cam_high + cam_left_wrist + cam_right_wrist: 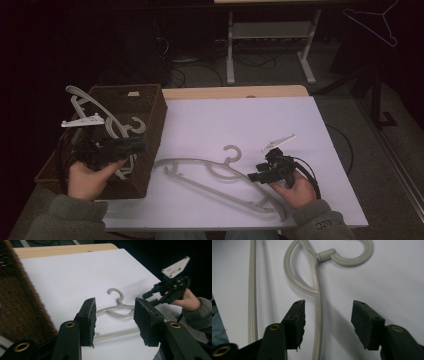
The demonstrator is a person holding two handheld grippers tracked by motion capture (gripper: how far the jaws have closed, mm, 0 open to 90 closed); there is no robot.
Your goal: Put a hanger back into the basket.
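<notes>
Hanger [220,175]: smooth grey plastic, curved hook.

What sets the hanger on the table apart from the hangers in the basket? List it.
The hanger on the table lies flat and alone on the white sheet; the hangers in the basket are piled together and stick up over the wicker basket's rim. Both kinds are pale grey plastic with a curved hook.

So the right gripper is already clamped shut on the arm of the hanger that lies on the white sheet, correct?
Not quite. The right gripper is at the hanger on the white sheet, but it is not clamped: the right gripper view shows the jaws apart, with the hanger's arm running between them and a gap to each pad.
</notes>
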